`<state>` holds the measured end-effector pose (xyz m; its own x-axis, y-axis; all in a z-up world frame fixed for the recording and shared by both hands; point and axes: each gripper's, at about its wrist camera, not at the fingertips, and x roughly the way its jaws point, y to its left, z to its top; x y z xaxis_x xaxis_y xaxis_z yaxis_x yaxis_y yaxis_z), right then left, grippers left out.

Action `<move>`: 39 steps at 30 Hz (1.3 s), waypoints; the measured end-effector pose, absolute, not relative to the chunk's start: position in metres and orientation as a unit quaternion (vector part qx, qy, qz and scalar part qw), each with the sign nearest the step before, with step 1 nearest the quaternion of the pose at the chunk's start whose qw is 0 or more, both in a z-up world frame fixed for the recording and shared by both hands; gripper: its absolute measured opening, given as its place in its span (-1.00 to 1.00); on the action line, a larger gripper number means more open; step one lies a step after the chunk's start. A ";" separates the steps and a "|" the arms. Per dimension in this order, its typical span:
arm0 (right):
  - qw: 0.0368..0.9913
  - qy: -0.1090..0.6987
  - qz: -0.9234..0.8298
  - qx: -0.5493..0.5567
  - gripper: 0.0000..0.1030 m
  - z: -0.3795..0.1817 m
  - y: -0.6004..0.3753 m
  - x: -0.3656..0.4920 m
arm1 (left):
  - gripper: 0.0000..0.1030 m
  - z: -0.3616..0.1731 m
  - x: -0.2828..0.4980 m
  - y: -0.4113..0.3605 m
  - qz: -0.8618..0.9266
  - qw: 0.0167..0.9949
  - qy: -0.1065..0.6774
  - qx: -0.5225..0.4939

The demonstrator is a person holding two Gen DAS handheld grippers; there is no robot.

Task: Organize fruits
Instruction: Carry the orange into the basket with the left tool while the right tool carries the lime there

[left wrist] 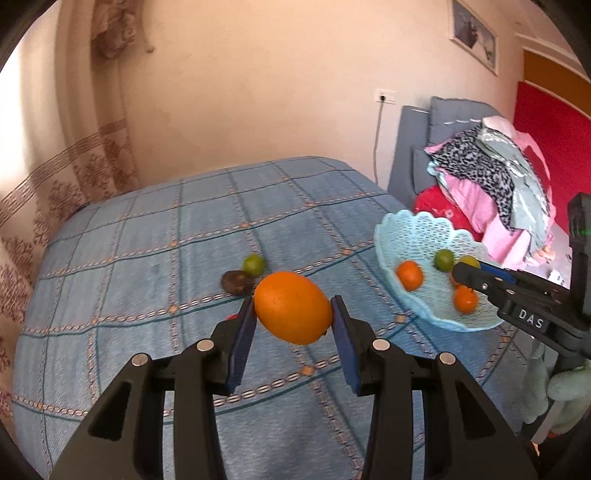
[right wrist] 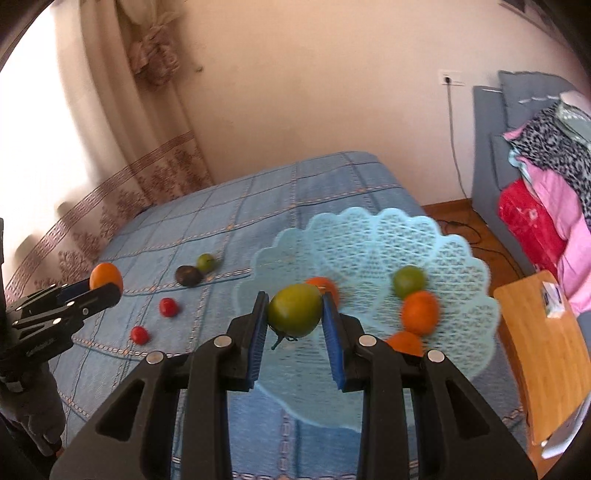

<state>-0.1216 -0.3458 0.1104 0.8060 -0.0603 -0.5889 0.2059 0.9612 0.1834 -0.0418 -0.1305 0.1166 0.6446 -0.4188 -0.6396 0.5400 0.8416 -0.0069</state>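
My left tool point(left wrist: 293, 312) grips an orange fruit point(left wrist: 293, 307) between its blue pads, jaws partly apart and pressed on both sides, carried clear above the bed. My right tool point(right wrist: 294, 314) is clamped on a green fruit point(right wrist: 294, 309), stem hanging below, over the near left part of the blue mesh basket point(right wrist: 454, 258).

Writing: white letters "DAS" point(left wrist: 530, 319) on the right tool's body, seen from the left wrist at 3 o'clock. No other text readable.

In the basket: one green fruit point(right wrist: 409, 279) at 1 o'clock of the right tool, orange ones point(right wrist: 420, 312) just beside it at 3 o'clock. On the bed, loose: a small green fruit point(left wrist: 254, 264) touching a dark brown one point(left wrist: 236, 282), at 11 o'clock of the left tool; two small red fruits point(right wrist: 168, 307) at 9 o'clock of the right tool.

Surface: a bed with a blue checked cover point(left wrist: 155, 266). Plain pale wall behind, patterned curtain point(left wrist: 55, 184) at 10 o'clock, wall socket point(left wrist: 385, 96) with a cord hanging down, framed picture point(left wrist: 474, 33) at 1 o'clock, a grey headboard with piled clothes point(left wrist: 491, 181) at 2 o'clock.

Edges: the bed's far edge stands near the wall; a wooden table point(right wrist: 543, 350) sits just beside the basket at 3 o'clock. The cover at 10 o'clock lies open.
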 end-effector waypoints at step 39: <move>0.923 0.298 -0.116 0.213 -0.26 0.091 -0.406 -0.132 | 0.24 0.081 -0.034 -0.236 -0.365 0.861 0.341 0.097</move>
<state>-0.1323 -0.4059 0.0906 0.7958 -0.0883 -0.5991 0.3418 0.8821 0.3241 -0.0342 -0.2364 0.0813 0.5011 -0.5624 -0.6578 0.6943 0.7149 -0.0823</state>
